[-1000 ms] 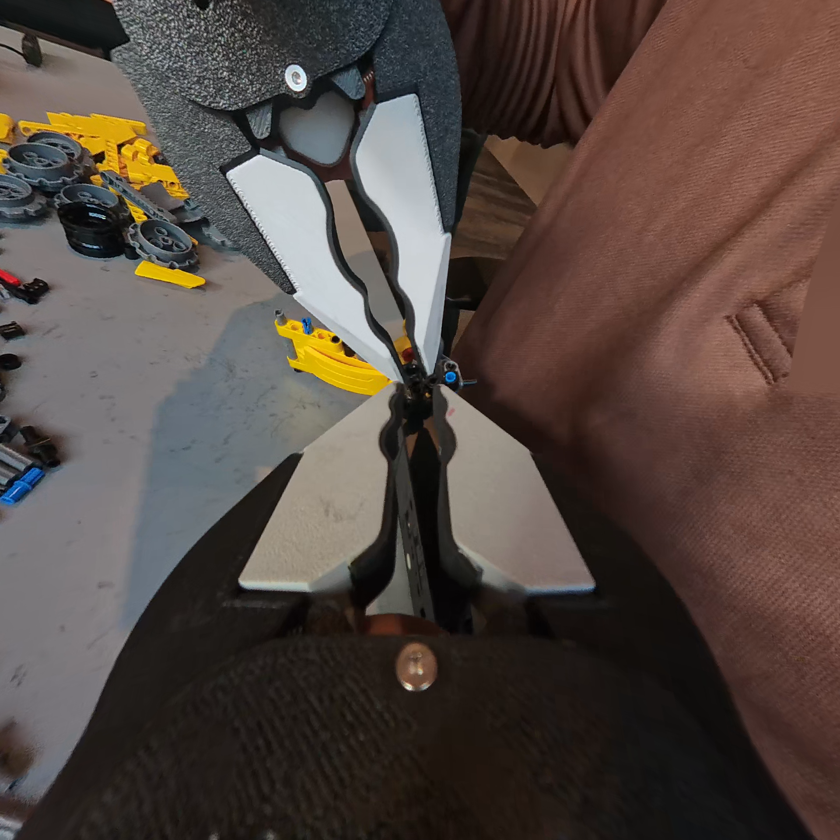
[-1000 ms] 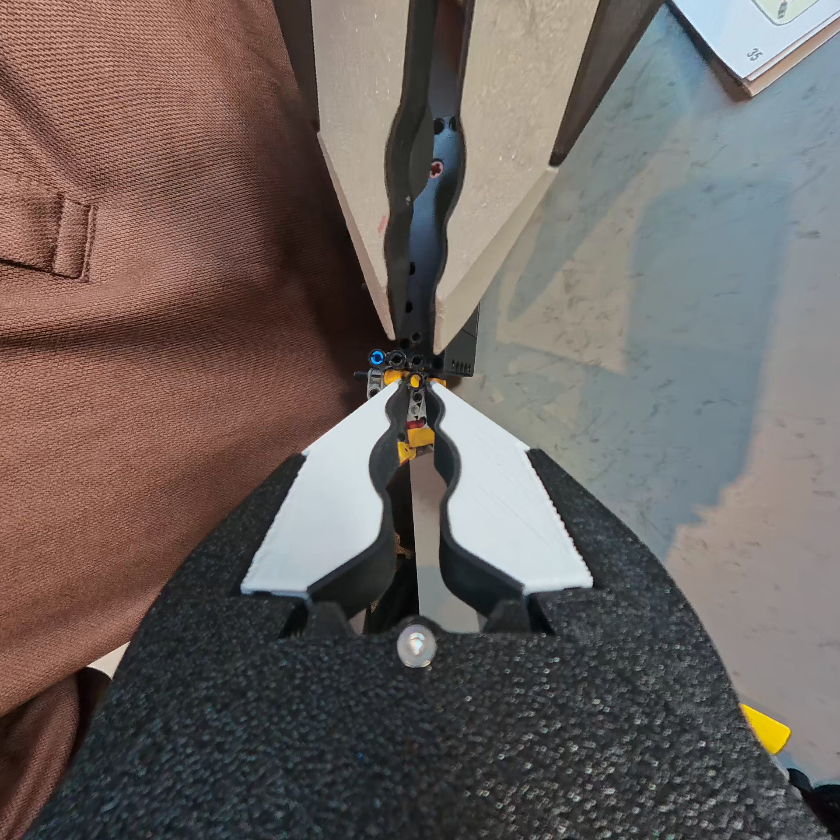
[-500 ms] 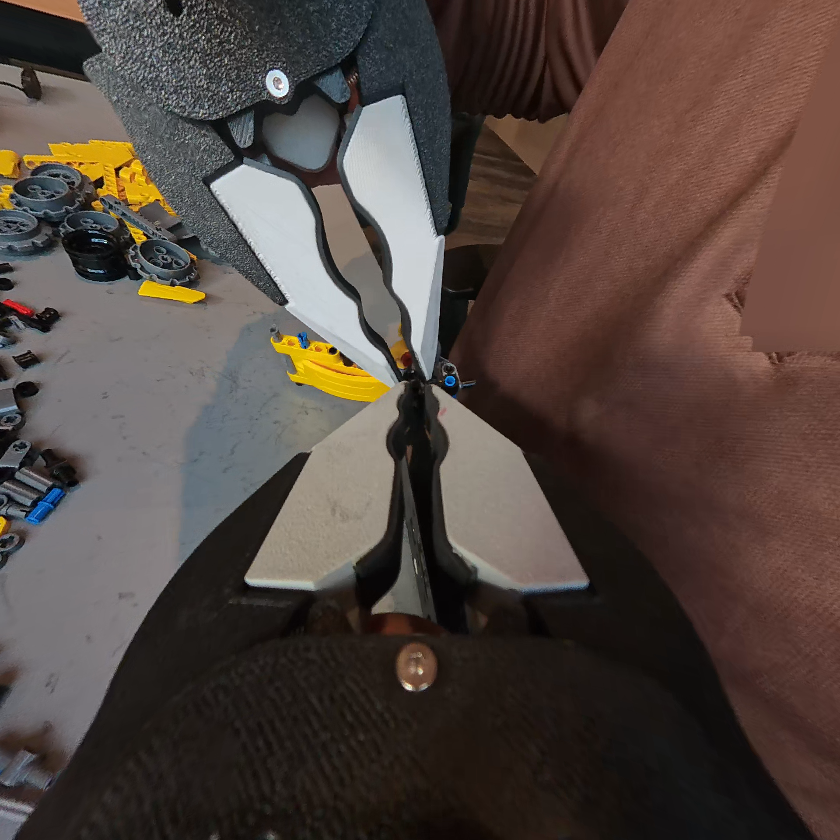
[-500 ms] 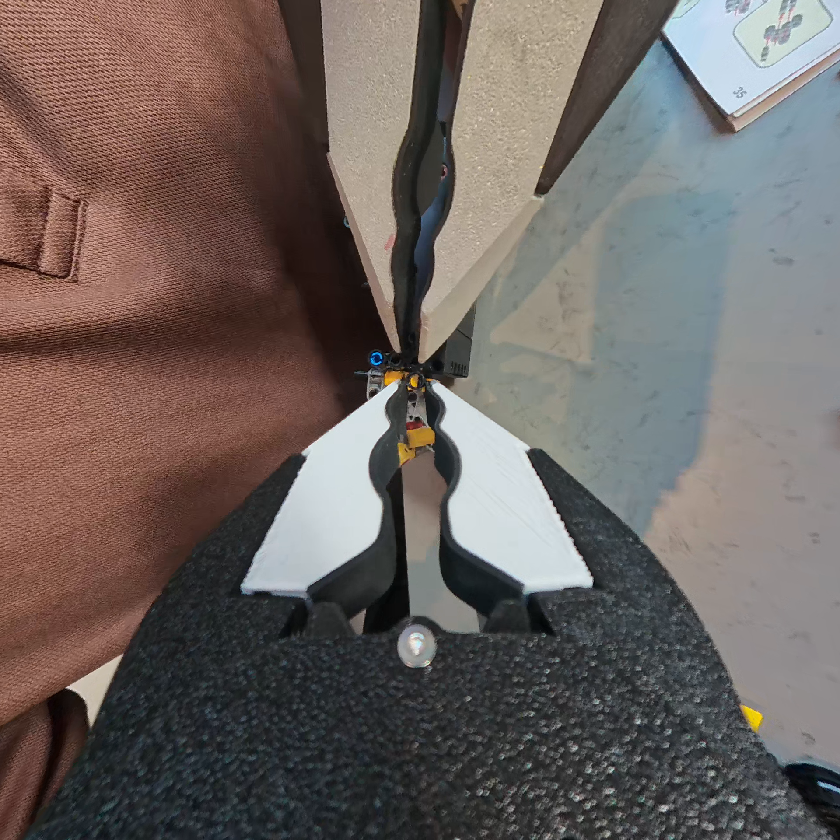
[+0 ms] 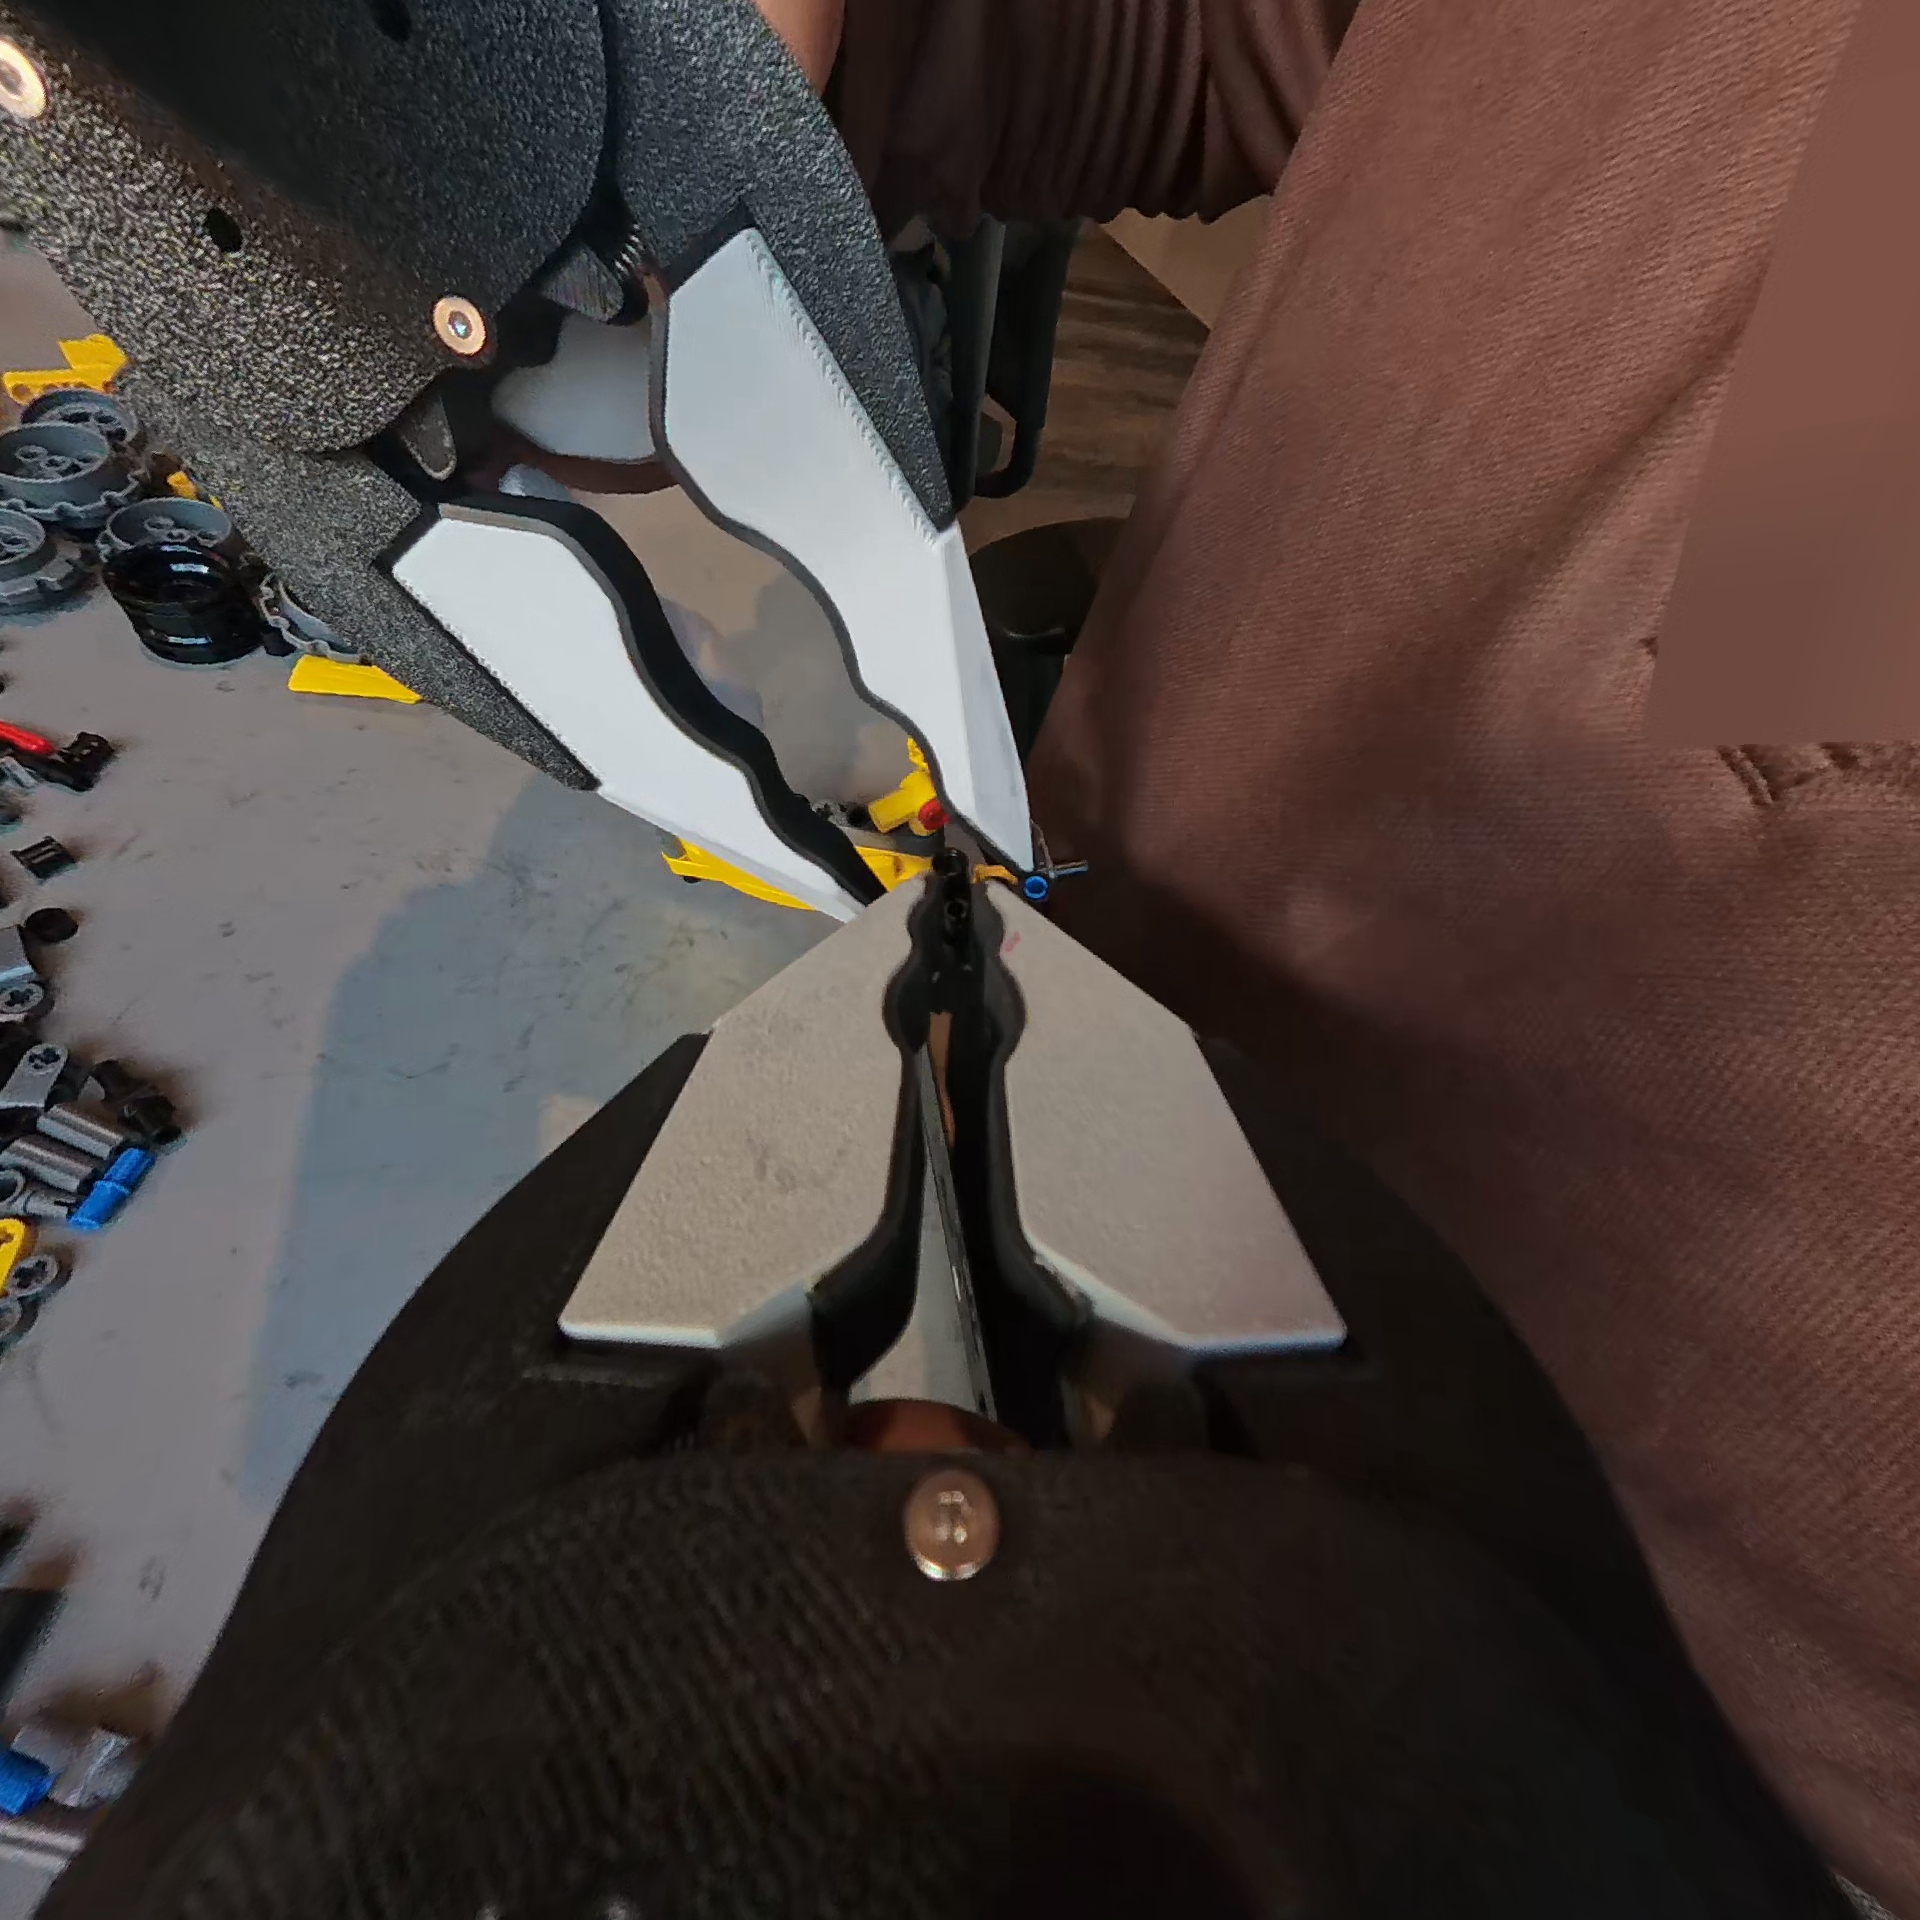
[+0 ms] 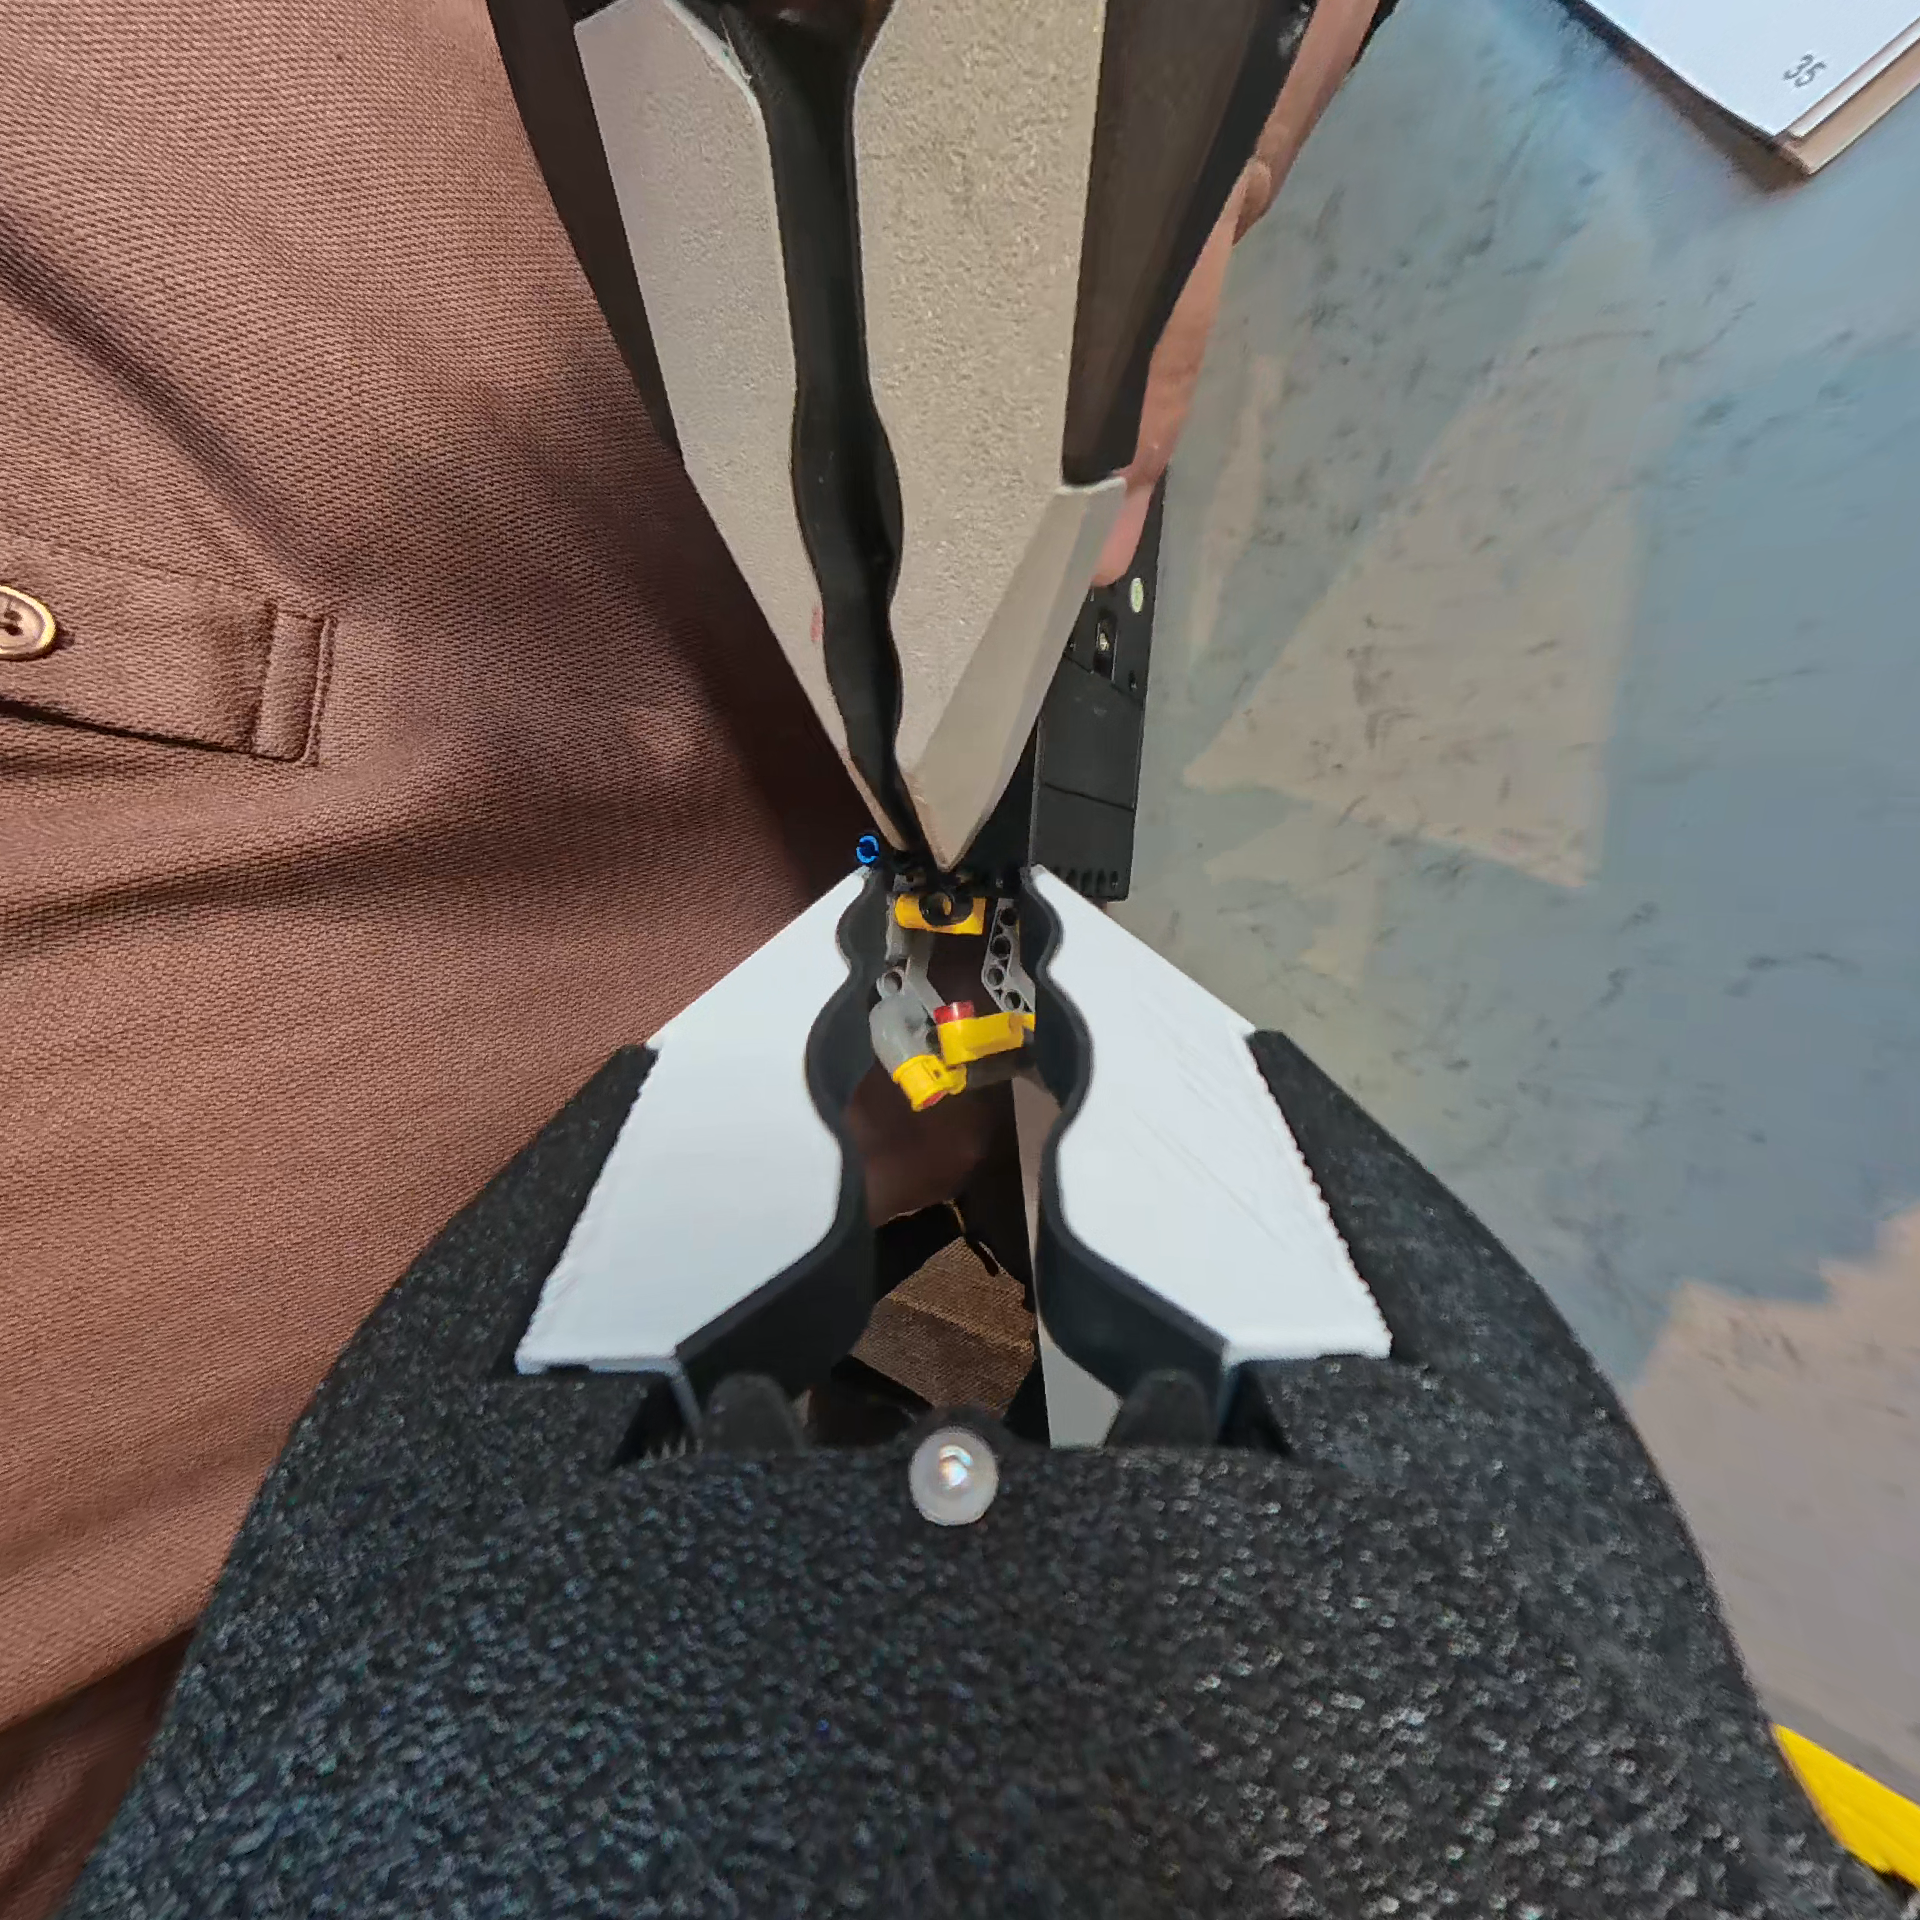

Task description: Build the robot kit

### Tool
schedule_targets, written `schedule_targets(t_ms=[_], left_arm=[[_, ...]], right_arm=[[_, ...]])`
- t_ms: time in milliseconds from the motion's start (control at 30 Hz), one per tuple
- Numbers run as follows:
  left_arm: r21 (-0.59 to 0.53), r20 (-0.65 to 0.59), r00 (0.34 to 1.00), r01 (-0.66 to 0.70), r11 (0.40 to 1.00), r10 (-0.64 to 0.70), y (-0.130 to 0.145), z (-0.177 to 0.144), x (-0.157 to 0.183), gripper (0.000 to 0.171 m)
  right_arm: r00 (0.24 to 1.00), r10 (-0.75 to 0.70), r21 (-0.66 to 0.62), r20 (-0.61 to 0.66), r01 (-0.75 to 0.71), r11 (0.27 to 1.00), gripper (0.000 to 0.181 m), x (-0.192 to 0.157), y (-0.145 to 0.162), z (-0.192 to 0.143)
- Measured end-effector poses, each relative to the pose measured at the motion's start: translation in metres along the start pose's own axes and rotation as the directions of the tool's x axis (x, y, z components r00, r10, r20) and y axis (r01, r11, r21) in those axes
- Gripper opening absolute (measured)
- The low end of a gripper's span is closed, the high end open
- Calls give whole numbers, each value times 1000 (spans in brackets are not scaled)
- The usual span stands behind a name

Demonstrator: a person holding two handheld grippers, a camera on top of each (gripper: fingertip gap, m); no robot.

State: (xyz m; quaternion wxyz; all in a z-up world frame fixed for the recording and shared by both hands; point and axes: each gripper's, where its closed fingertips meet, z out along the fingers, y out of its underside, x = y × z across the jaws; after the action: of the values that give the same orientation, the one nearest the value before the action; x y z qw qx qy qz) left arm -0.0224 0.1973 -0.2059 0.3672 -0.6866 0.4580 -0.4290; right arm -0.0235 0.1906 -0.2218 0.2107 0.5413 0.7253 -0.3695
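Observation:
My left gripper (image 5: 951, 894) is shut on a thin black beam (image 5: 951, 935) that runs back between its grey fingers. The beam's tip meets a small yellow and grey brick assembly (image 6: 945, 997) with a red pin and a blue pin (image 5: 1034, 885). My right gripper (image 6: 951, 883) has its white fingers parted, with the assembly between them and close to both pads. In the left wrist view it (image 5: 945, 888) comes in from the upper left. In the right wrist view the left gripper (image 6: 914, 857) comes down from the top, tip to tip. Both are held above the table's edge.
A person's brown shirt (image 5: 1455, 935) is close behind the grippers. On the grey table (image 5: 364, 987) lie grey wheels (image 5: 62, 468), a black tyre (image 5: 182, 608), yellow pieces (image 5: 348, 681) and small loose parts (image 5: 83, 1153). A booklet (image 6: 1787, 62) lies at the far right. My left and right fingertips are right by each other.
My right gripper's fingers have spread apart around the assembly, which now shows more fully between them. The left gripper stays shut on the black beam. Both views have shifted a little.

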Motion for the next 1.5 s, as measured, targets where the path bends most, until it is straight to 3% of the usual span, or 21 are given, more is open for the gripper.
schedule_targets(t_ms=[667,1500], left_arm=[[42,10,999,30,999,-30,0,3,0,1],[47,-19,999,30,998,-29,2,7,7,1]], right_arm=[[998,50,23,25,-51,998,33,2,-3,-8],[981,148,-113,126,-134,985,33,-2,9,8]])
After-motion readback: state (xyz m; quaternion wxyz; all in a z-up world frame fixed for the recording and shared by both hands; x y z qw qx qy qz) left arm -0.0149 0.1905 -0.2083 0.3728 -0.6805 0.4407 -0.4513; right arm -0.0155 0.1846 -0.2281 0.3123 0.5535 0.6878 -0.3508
